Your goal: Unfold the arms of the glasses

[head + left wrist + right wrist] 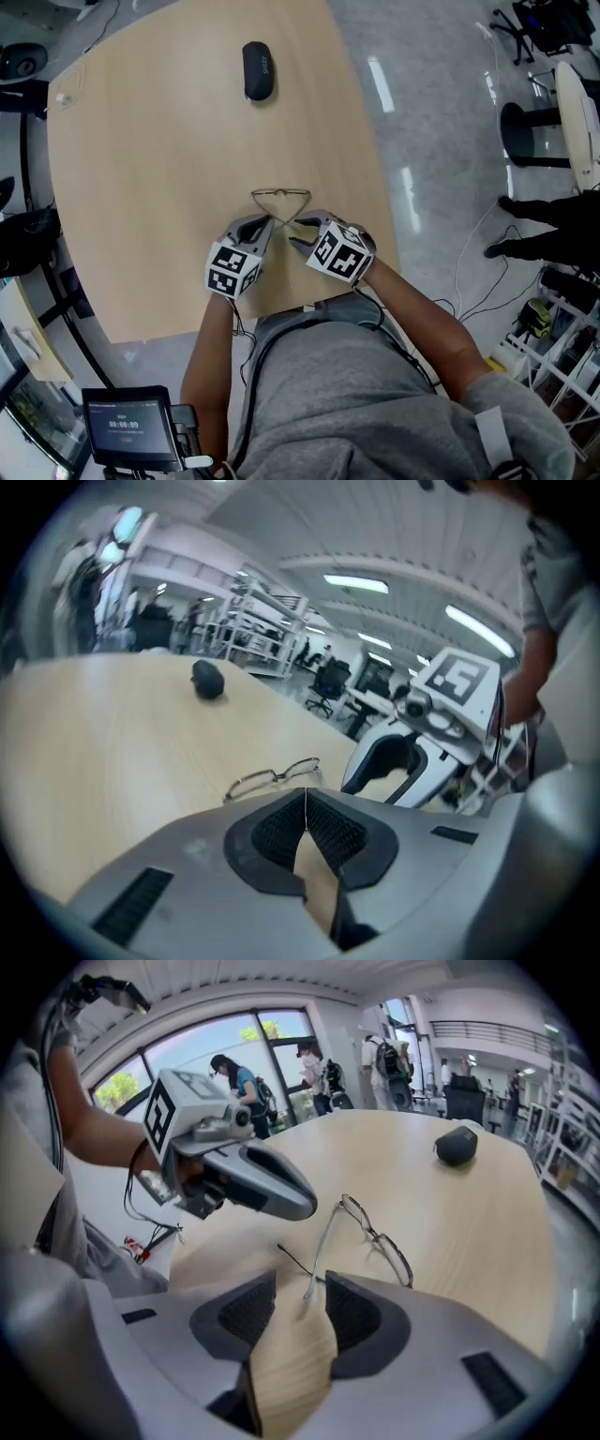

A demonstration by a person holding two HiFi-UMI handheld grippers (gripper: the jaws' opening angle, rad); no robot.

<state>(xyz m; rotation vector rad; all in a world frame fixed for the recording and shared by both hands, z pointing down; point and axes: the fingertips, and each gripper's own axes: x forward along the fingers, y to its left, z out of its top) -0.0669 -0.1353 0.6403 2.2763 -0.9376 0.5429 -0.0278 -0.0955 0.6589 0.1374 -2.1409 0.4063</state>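
My left claw [306, 792] pinches the thin wire glasses [273, 776] by one arm. My right claw [300, 1279] stands spread, ribbed pads [352, 1313] flanking the other arm [323, 1241] over the pale woodgrain worktop [469, 1213].

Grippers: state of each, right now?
Left gripper: closed, pinching a thin arm of the glasses.
Right gripper: open; the other glasses arm lies between its jaws, ungripped.

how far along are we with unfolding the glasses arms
Partway. Done: both arms of the glasses are swung off the lenses, but angle inward. In hand: the left hand-held gripper is shut on one arm; the other arm's tip sits between the open jaws of the right hand-held gripper. Left: spread both arms straight.
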